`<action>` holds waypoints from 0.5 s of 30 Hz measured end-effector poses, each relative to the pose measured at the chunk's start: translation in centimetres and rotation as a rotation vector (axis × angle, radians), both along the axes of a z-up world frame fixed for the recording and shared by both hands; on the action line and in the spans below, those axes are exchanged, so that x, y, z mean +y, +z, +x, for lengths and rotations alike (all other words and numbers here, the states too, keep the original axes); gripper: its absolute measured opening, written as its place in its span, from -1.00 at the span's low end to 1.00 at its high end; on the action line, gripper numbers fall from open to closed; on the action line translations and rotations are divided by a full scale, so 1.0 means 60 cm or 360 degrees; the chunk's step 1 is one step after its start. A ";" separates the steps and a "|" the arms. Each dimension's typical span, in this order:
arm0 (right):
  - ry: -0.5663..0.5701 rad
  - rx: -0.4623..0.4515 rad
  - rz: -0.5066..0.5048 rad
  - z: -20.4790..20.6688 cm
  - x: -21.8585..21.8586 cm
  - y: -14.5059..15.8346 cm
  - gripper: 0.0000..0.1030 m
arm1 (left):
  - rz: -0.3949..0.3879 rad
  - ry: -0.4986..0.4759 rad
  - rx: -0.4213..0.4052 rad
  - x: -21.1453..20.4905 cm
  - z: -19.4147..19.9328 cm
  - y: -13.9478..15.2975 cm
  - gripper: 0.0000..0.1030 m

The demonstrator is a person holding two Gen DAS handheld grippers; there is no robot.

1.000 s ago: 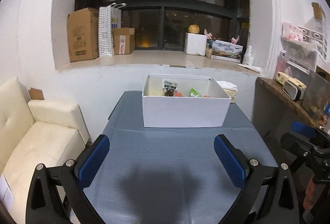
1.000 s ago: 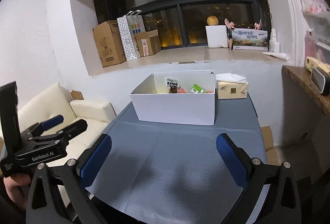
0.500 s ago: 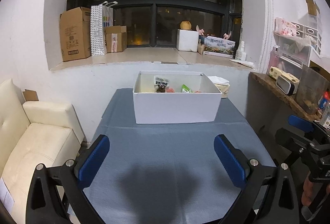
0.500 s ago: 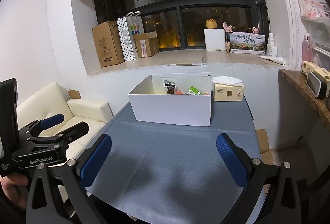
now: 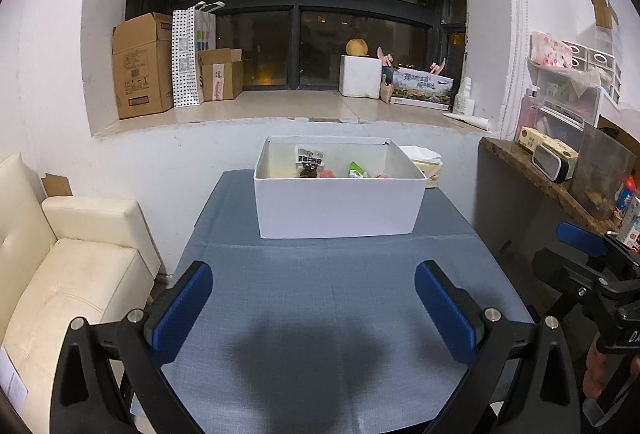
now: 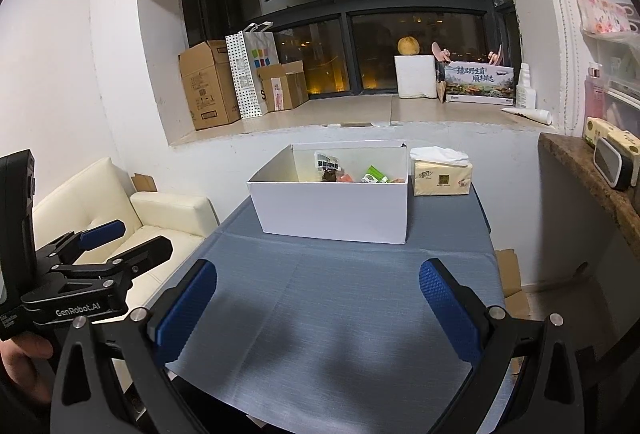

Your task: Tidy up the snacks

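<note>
With both tools hovering low over the blue cloth, wide open and empty: left gripper [image 5: 312, 298], right gripper [image 6: 318, 298]. Straight ahead, upper centre of both views, white box [image 5: 338, 208] holding the snacks [image 5: 310, 164], long axis lying across the frame. Square-on from the left; slightly left of centre from the right. Gray-blue table [image 5: 328, 274], tissue pack [image 6: 442, 178] beside the box, cream sofa [image 5: 68, 274] lower left, dark window above.

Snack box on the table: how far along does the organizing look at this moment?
Done: several snack packets already lie inside the white box; no packet shows on the grey tablecloth. In hand: nothing, the left tool and right tool are both open and empty, short of the box. Left: no loose snacks in view, so it looks near finished.
</note>
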State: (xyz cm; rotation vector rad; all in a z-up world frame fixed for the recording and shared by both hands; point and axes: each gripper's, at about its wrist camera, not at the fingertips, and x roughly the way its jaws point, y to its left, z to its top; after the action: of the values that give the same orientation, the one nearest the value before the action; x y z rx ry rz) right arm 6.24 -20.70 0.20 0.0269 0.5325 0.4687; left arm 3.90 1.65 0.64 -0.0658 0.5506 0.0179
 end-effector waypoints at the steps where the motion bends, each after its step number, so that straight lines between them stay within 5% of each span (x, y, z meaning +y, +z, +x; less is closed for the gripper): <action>1: 0.0002 -0.0001 -0.0002 0.000 0.000 0.000 1.00 | -0.0005 -0.0006 -0.0003 0.000 0.000 0.000 1.00; 15: -0.0002 0.0001 -0.0011 -0.001 0.000 0.001 1.00 | -0.0019 -0.0028 0.0013 -0.004 0.000 0.000 1.00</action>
State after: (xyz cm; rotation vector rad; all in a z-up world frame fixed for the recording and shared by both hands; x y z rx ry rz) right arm 6.18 -20.67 0.28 0.0207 0.5346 0.4658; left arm 3.91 1.39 0.63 -0.0726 0.5592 -0.0021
